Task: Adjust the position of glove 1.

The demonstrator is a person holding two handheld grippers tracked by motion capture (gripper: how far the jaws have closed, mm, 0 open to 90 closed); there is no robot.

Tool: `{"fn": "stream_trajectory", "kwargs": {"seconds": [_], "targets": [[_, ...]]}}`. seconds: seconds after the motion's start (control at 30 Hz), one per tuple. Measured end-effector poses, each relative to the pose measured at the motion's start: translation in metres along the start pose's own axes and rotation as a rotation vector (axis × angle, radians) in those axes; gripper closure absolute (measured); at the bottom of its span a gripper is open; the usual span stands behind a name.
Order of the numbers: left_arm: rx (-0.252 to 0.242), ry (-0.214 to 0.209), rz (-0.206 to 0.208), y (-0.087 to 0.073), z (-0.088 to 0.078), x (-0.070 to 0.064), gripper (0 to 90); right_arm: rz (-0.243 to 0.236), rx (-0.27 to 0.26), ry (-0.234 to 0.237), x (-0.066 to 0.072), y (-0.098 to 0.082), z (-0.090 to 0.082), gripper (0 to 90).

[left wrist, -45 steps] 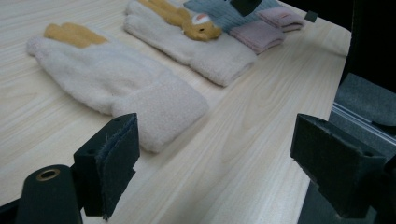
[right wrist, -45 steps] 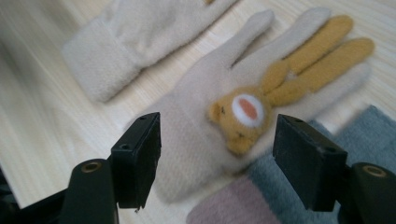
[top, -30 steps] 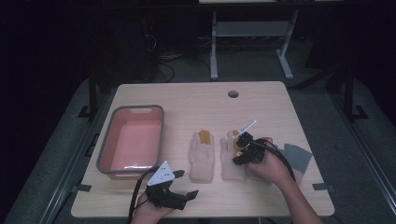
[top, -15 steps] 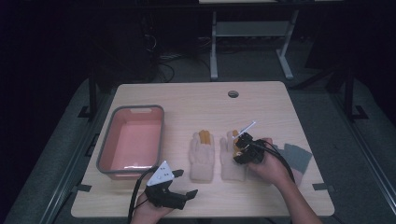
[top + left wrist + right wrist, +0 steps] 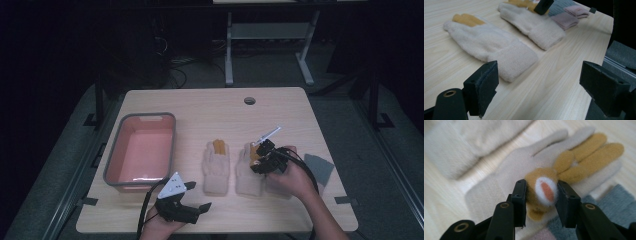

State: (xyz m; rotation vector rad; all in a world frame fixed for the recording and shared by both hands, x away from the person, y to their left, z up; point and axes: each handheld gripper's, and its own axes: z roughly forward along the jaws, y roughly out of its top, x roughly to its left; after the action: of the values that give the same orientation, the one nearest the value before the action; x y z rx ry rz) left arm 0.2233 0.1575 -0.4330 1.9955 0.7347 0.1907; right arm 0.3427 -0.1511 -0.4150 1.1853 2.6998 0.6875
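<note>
A pale wooden counter is seen from above in a dark room. Near its left edge sits a grey-rimmed tray with a pink inside. In the middle of the counter lie two cream gloves side by side, close together, cuffs toward the person and fingers pointing away. The left glove has mustard-yellow fingertips. The right glove is partly covered by the right hand-held gripper, which the person's right hand holds over the glove's finger end.

In the right gripper view, the two black jaws of the right hand-held gripper are closed on a mustard-yellow fold of the glove, pinching up a puff with a white and orange patch facing the camera. Yellow fingers of the glove spread beyond the jaws toward the upper right. Just to the right of the glove lies a grey cloth, which shows in the high view as a grey piece at the counter's right edge.

The left hand-held gripper rests at the front edge of the counter, near the tray's front corner, with a grey three-cornered plate on top. In the left gripper view its jaws stand wide apart, holding nothing, and point toward the cuff of the nearer glove. Beyond it lies the other glove, with folded pinkish cloths farther off.
</note>
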Motion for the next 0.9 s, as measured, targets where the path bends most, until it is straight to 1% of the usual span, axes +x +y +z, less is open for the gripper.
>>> {"fn": "stream_trajectory", "kwargs": {"seconds": [0.1,0.17,0.2,0.23,0.33,0.37,0.5,0.57,0.6,0.63,0.67,0.7,0.73,0.77,0.8,0.83,0.87,0.9], "targets": [[-0.002,0.003,0.000,0.000,-0.001,0.000,15.9,-0.016,-0.017,0.000,0.003,0.005,-0.012,63.0],[-0.002,0.004,0.003,0.000,-0.002,0.000,15.9,-0.030,-0.022,0.000,0.007,0.008,-0.017,63.0],[-0.002,0.004,0.003,0.000,-0.002,0.000,15.9,-0.030,-0.022,0.000,0.007,0.008,-0.017,63.0],[-0.002,0.003,0.004,0.000,-0.003,0.000,15.9,-0.047,-0.031,-0.001,0.011,0.012,-0.022,63.1],[-0.010,0.005,0.003,0.000,-0.003,0.000,15.9,-0.062,-0.033,-0.004,0.015,0.016,-0.027,63.0],[-0.011,0.007,0.000,0.001,-0.003,0.000,15.9,-0.078,-0.045,0.003,0.020,0.022,-0.032,63.0],[-0.010,0.009,0.003,0.000,-0.004,0.001,15.9,-0.101,-0.060,0.015,0.029,0.034,-0.038,63.0],[-0.008,0.011,0.004,0.000,-0.004,0.001,15.9,-0.116,-0.062,0.024,0.034,0.041,-0.036,63.0],[-0.010,0.010,0.003,0.000,-0.004,0.001,15.9,-0.116,-0.062,0.027,0.037,0.044,-0.035,63.0],[-0.015,0.010,-0.001,0.000,-0.004,0.000,15.9,-0.131,-0.064,0.031,0.039,0.048,-0.033,63.0],[-0.015,0.010,-0.001,0.000,-0.004,0.000,15.9,-0.131,-0.064,0.031,0.039,0.048,-0.033,63.0],[-0.019,0.010,-0.009,0.000,-0.005,-0.001,15.9,-0.135,-0.060,0.036,0.042,0.051,-0.031,63.0],[-0.023,0.012,-0.008,0.000,-0.005,-0.001,15.9,-0.154,-0.060,0.041,0.045,0.056,-0.028,63.0],[-0.025,0.012,-0.007,0.001,-0.005,-0.001,15.9,-0.163,-0.059,0.057,0.048,0.062,-0.024,62.9],[-0.018,0.013,0.001,0.001,-0.006,0.000,15.9,-0.163,-0.059,0.057,0.048,0.062,-0.024,62.9],[-0.019,0.011,-0.008,0.001,-0.006,0.000,15.9,-0.166,-0.059,0.059,0.049,0.064,-0.022,62.9],[-0.015,0.011,0.002,0.001,-0.007,0.001,15.9,-0.167,-0.055,0.065,0.051,0.068,-0.018,63.0],[-0.015,0.010,-0.005,0.000,-0.007,0.001,15.9,-0.172,-0.045,0.070,0.054,0.073,-0.014,62.9]]}}
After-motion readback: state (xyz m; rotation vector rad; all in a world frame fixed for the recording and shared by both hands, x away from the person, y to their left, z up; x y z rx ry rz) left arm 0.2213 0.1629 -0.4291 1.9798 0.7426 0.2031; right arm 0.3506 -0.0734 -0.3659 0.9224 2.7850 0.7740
